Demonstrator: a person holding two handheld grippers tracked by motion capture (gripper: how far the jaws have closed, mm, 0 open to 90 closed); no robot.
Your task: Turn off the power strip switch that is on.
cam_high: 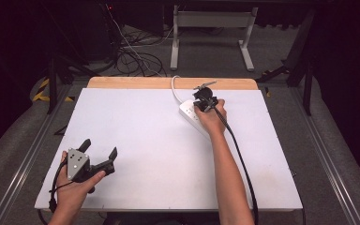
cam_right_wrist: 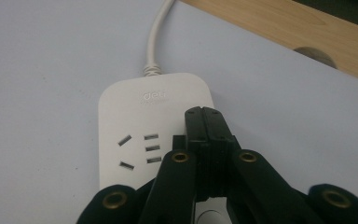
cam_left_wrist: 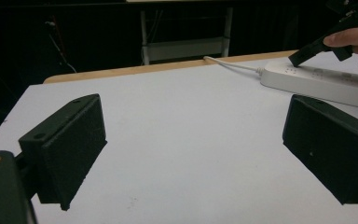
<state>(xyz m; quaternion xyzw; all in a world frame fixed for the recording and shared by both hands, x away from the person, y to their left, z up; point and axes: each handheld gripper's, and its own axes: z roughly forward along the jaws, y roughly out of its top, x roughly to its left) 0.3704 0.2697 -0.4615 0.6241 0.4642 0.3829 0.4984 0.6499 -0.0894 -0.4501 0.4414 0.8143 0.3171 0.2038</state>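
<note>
Two grippers in play: at 7 o'clock on the white table [cam_high: 145,154], nearest the person, the left gripper [cam_high: 98,152] rests released, jaws wide apart, nothing between them. Farther off, about 1 o'clock, the right gripper [cam_right_wrist: 204,122] is clenched with jaws pressed together, tip down on the white power strip [cam_right_wrist: 135,121] near its cord [cam_right_wrist: 154,42] end. Judged: contact made; purpose (switch press?) unclear, no plug seen.

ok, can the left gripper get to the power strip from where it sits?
Probably yes. The left gripper sits open at the near left; bare white table lies between it and the power strip. The right gripper, shut, already occupies the strip's top.
</note>
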